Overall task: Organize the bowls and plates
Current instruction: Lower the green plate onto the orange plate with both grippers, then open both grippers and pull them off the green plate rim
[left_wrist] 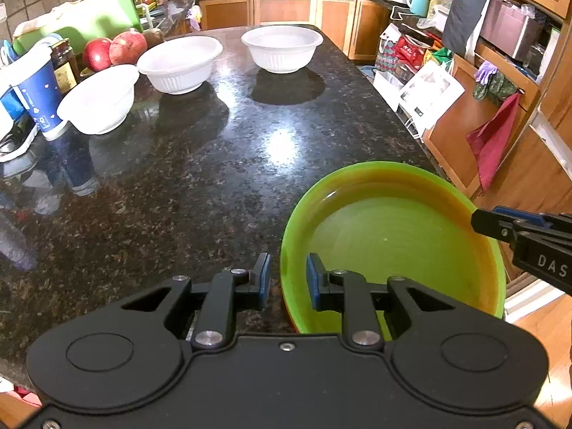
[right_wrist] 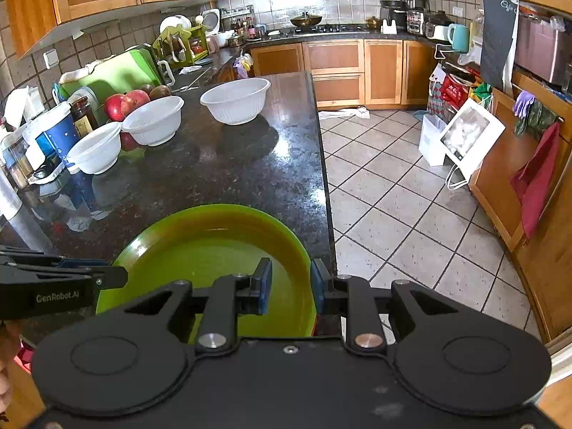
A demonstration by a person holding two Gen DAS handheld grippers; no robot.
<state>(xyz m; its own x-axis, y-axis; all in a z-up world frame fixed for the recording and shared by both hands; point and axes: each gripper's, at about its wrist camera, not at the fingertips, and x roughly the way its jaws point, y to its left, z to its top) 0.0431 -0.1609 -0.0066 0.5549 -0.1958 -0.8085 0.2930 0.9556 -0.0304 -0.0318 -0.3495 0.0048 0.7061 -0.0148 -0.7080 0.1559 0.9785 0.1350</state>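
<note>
Green plate (left_wrist: 389,236) at near right edge of tabletop (left_wrist: 200,164). Left tool (left_wrist: 288,279) straddles its left rim, right tool (right_wrist: 291,280) its right rim; both gaps narrow, not clamped. Plate glossy, lime green, shallow, empty.

Glossy speckled granite counter (left_wrist: 214,178); shiny green plastic plate (left_wrist: 393,236); matt white ribbed bowls (left_wrist: 282,52)

Green plate (left_wrist: 393,236) near rim hidden behind left claw (left_wrist: 288,279).
</note>
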